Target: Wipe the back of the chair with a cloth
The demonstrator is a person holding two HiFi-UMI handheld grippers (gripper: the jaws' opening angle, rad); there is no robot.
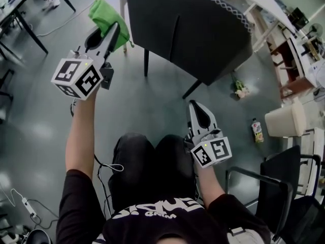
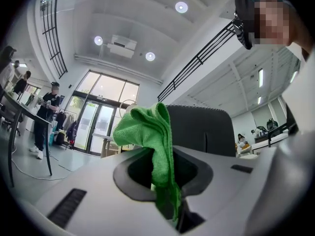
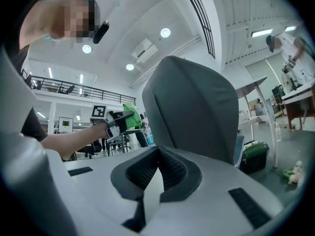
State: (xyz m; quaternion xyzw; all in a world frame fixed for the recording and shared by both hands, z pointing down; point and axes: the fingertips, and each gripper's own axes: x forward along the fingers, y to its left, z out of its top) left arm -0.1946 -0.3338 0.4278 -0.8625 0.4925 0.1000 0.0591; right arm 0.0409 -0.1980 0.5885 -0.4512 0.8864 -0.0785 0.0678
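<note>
The chair's dark grey back point(image 1: 188, 29) stands ahead of me, and it also fills the middle of the right gripper view point(image 3: 192, 107). My left gripper point(image 1: 112, 33) is raised to the left of the chair back, shut on a green cloth point(image 1: 105, 13). In the left gripper view the cloth point(image 2: 150, 132) bunches up out of the jaws, with the chair back point(image 2: 204, 129) behind it and apart from it. My right gripper point(image 1: 194, 105) is held low near my lap, below the chair, shut with nothing in it point(image 3: 155, 171).
A bottle point(image 1: 257, 130) and a small toy point(image 1: 239, 89) lie on the floor at right, next to a white bin point(image 1: 287, 120). A black chair point(image 1: 284, 187) stands at lower right. A desk point(image 1: 20, 4) is at upper left, a cable point(image 1: 23, 205) at lower left.
</note>
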